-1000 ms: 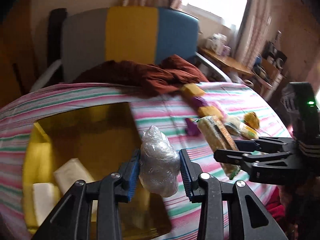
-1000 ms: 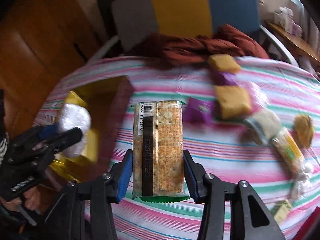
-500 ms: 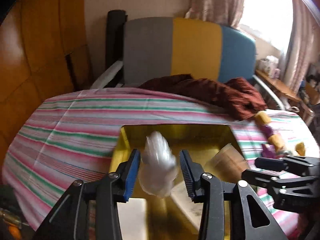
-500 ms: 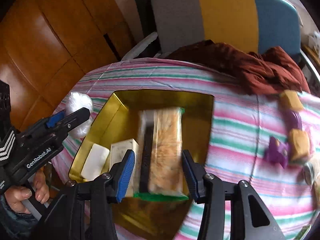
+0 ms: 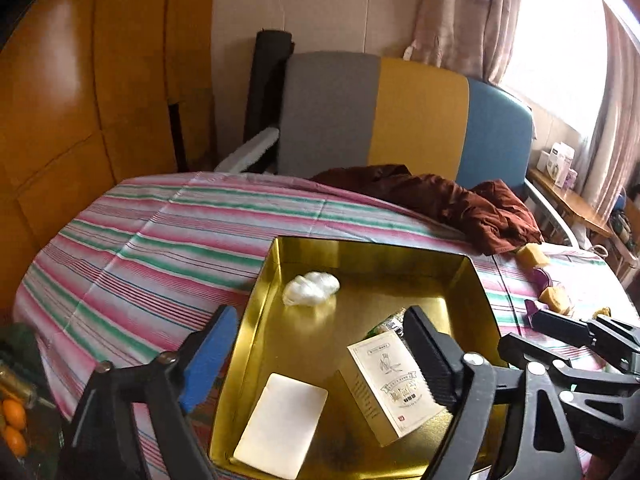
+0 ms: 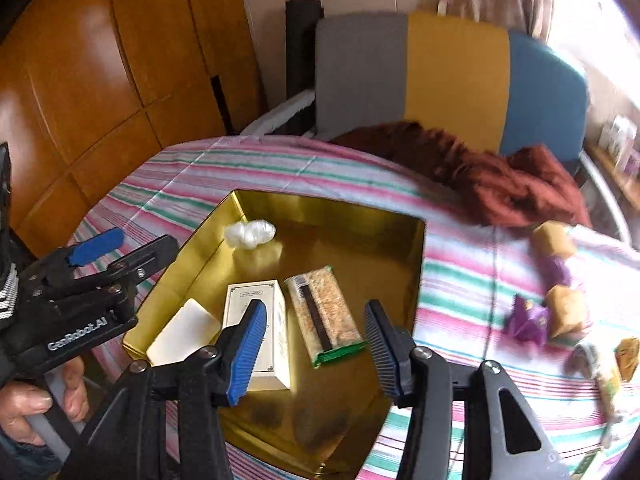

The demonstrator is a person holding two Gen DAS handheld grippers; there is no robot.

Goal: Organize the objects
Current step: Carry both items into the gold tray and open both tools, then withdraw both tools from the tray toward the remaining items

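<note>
Table (image 5: pixel 152 240) under a pink, green and white striped cloth; a three-colour chair back (image 5: pixel 400 120) (grey, yellow, blue) stands behind it. A dark red garment (image 5: pixel 452 204) lies bunched on the far edge.

Gold tin tray (image 6: pixel 412 264) sits mid-table, open side up. Inside it:
- cream box (image 6: pixel 266 320) with printed label, lying flat near the front
- cracker packet (image 6: pixel 324 312), clear wrap with green end, flat just right of the box
- white bar (image 6: pixel 180 336), flat in the front-left corner
- crumpled clear plastic wad (image 6: pixel 250 233), far-left corner, against the wall

Left gripper (image 5: pixel 316 356): jaws spread wide, nothing between them, poised over the tray's near-left edge. In the right wrist view it shows at the left (image 6: pixel 120 246), a hand on its handle.

Right gripper (image 6: pixel 314 348): jaws apart, empty, above the box and cracker packet, touching neither.

Loose on the cloth to the right of the tray: tan wrapped blocks (image 6: pixel 554 238), purple wrapped pieces (image 6: pixel 524 320), and more small packets near the right rim, too blurred to name.
</note>
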